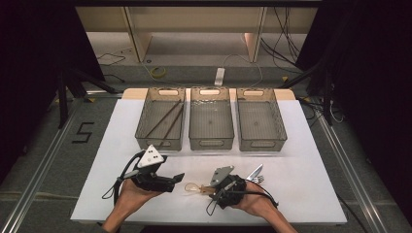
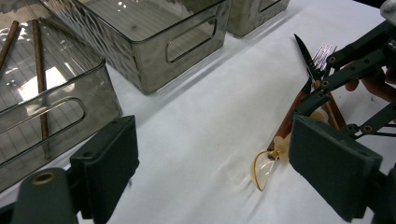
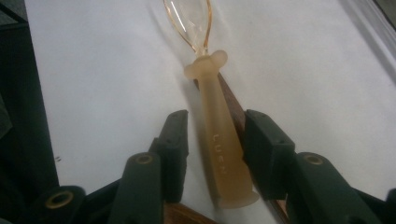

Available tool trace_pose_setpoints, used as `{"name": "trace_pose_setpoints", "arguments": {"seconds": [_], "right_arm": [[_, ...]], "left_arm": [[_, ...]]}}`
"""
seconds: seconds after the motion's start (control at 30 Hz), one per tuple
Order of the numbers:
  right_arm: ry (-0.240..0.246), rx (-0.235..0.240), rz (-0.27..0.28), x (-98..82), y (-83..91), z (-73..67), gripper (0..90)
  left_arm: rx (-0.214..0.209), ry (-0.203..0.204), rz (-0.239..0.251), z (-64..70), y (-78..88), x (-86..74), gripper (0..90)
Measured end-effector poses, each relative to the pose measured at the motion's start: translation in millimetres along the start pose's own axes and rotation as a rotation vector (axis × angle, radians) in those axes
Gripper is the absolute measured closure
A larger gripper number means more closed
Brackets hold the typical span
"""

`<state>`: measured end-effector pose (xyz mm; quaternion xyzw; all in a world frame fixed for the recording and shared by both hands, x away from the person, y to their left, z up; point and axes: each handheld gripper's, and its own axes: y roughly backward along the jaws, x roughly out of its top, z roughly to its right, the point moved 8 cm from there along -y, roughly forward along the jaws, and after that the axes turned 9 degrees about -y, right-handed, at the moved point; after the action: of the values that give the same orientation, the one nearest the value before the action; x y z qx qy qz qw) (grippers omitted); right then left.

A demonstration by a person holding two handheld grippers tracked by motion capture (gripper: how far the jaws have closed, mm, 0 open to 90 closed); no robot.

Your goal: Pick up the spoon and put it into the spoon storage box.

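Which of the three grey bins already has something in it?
The left bin of the row: two brown sticks lie in it. The middle bin and the right bin look bare.

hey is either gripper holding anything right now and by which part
Nothing is held yet. The right hand-held gripper straddles the spoon at its handle, pads not touching. The left hand-held gripper is open.

Translucent amber spoon [image 3: 215, 126], smoky grey bins [image 1: 211, 124], white table [image 1: 116, 145]
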<state>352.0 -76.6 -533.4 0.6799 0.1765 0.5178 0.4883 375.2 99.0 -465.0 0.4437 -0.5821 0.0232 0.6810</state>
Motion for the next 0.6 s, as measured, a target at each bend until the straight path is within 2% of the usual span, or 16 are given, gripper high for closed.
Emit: {"name": "trace_pose_setpoints", "arguments": {"seconds": [0.13,0.3,0.6], "right_arm": [[0.005,-0.024,-0.004,-0.2,0.2,0.5,66.0],[0.030,-0.007,-0.053,-5.0,-4.4,-3.6,69.0],[0.056,0.015,-0.061,-4.3,-4.4,-4.1,73.6]], "left_arm": [[0.003,0.003,-0.005,0.0,0.1,-1.1,15.6],[0.001,-0.002,-0.011,0.6,-0.4,-1.4,15.6],[0.004,-0.001,-0.012,0.5,-1.0,-1.6,15.7]]}}
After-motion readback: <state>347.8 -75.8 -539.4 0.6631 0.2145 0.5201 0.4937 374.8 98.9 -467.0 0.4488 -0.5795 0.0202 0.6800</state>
